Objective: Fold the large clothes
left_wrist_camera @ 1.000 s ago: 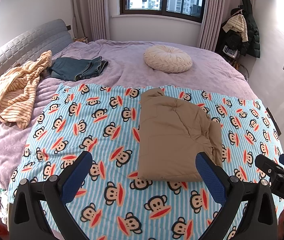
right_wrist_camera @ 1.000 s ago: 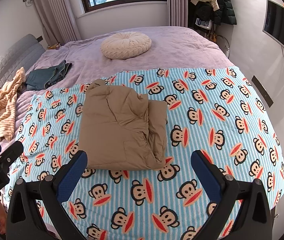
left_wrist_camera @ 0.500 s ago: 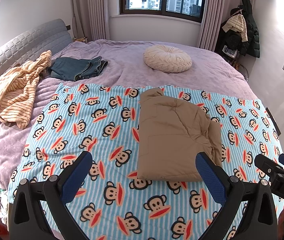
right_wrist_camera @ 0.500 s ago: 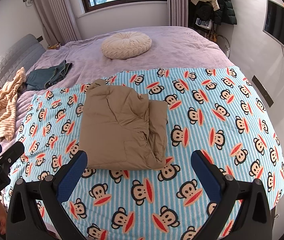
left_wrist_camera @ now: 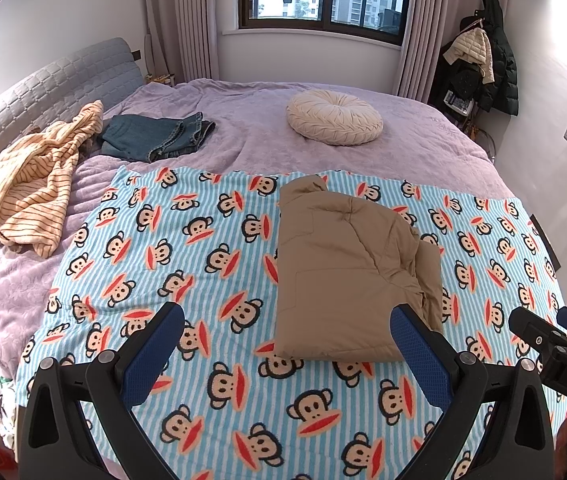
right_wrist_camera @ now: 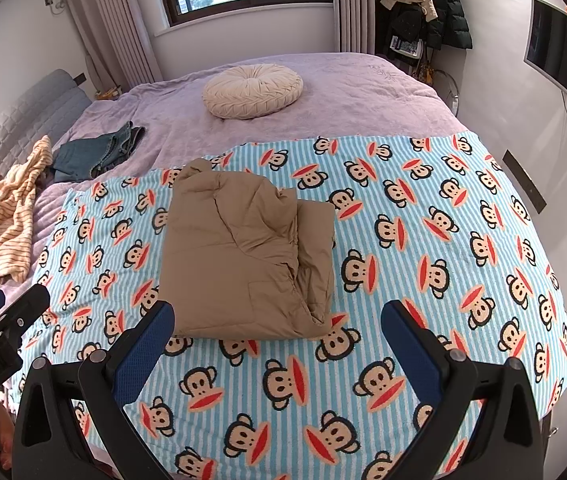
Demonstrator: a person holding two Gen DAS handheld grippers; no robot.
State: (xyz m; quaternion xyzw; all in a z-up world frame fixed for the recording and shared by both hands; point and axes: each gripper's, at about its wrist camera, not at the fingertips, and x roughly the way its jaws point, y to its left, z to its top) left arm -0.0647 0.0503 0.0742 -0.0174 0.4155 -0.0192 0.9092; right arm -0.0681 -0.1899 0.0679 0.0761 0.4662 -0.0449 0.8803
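The tan padded jacket lies as a compact folded rectangle on the monkey-print blanket, toward the blanket's near edge, a placement that reads as a finished fold. Both tools hang above that near edge, apart from the cloth. The left gripper has its jaws spread wide and holds nothing; the right gripper is likewise wide open and empty, probably drawn back so the bundle is not disturbed. At the bed's headboard side, a striped garment and folded jeans lie on the purple bedspread, likely waiting or already done. The right wrist view shows the jacket's loose layered right edge more clearly; the left view shows its smooth left fold.
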